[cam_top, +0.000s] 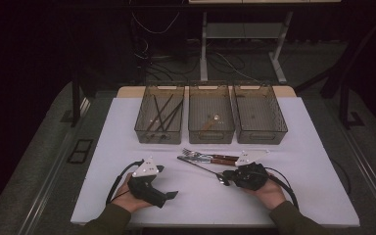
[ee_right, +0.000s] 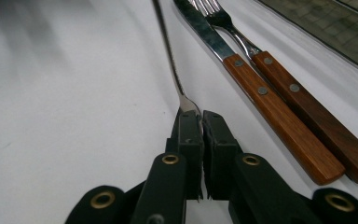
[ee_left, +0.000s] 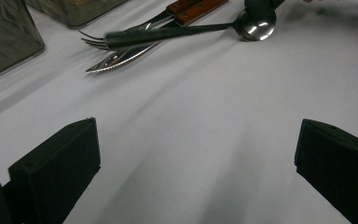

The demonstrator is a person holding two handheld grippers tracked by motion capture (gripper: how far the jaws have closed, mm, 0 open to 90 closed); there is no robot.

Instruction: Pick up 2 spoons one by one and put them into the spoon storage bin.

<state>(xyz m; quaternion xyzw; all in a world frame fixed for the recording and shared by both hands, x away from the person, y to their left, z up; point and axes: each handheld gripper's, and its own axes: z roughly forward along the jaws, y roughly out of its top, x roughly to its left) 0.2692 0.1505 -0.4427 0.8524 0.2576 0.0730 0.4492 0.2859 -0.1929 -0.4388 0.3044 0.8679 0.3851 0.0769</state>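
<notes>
1. The right gripper (ee_right: 200, 122) has its jaws pinched on the bowl end of a spoon (ee_right: 168, 51), apparently on edge.
2. The spoon lies on the white table (cam_top: 293, 147) beside a knife (ee_right: 265, 93) and fork (ee_right: 307, 102).
3. The left gripper (ee_left: 196, 154) rests wide apart, holding nothing.

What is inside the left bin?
The left bin holds several dark thin sticks leaning crosswise, like chopsticks. Its tinted walls and dim light hide anything small on its floor.
</notes>
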